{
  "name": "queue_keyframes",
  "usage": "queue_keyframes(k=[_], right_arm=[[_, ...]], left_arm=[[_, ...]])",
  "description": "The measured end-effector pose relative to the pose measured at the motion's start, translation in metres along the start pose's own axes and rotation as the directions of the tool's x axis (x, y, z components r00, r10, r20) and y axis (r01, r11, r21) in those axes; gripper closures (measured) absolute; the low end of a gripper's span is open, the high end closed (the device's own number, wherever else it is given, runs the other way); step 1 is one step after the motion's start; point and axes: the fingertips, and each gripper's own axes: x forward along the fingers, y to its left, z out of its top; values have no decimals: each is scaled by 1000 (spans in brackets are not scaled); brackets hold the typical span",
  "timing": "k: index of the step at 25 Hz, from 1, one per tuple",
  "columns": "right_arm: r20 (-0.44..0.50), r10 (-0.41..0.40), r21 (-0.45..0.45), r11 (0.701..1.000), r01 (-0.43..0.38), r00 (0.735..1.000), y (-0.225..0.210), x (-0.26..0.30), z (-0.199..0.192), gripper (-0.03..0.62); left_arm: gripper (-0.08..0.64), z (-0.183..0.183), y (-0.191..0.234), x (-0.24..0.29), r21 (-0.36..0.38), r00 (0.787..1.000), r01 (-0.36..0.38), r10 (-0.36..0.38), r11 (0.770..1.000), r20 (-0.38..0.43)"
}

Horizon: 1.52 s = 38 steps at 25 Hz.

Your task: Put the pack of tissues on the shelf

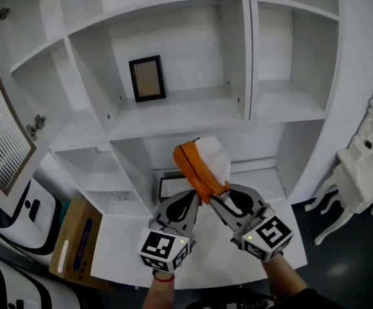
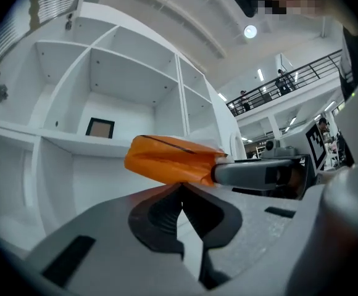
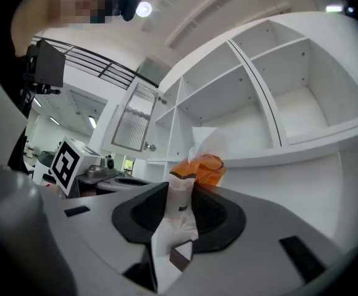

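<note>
Below the frame point(image 1: 147, 78), my right tool point(image 3: 179, 190) is clamped on the thin end of the pack point(image 1: 202, 163), the left tool point(image 2: 180, 187) closed on nothing; it looks light, soft and slippery, so I'd grip mid-body.

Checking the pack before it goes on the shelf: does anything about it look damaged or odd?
Yes. The pack of tissues is pinched by one thin end in the right gripper, so its orange wrapper is squashed and creased, and a loose white tissue sticks out of it.
</note>
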Motion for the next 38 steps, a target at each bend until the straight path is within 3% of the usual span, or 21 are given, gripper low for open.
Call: queue_keyframes(k=[6, 16, 22, 33, 38], right_arm=[[65, -4, -24, 1000, 6, 998, -13, -3, 38, 480], [125, 29, 56, 998, -36, 992, -17, -6, 70, 480], [142, 29, 54, 998, -37, 989, -17, -8, 86, 480], [84, -75, -24, 997, 78, 994, -46, 11, 94, 480], [46, -119, -55, 991, 122, 992, -68, 22, 97, 480]], left_arm=[[554, 43, -5, 9, 140, 998, -34, 27, 990, 58], [554, 82, -12, 10, 226, 992, -60, 32, 972, 126], [554, 97, -13, 8, 217, 989, -68, 37, 974, 143], [554, 98, 4, 40, 128, 991, -38, 20, 991, 134], [554, 103, 7, 59, 141, 991, -12, -6, 990, 132]])
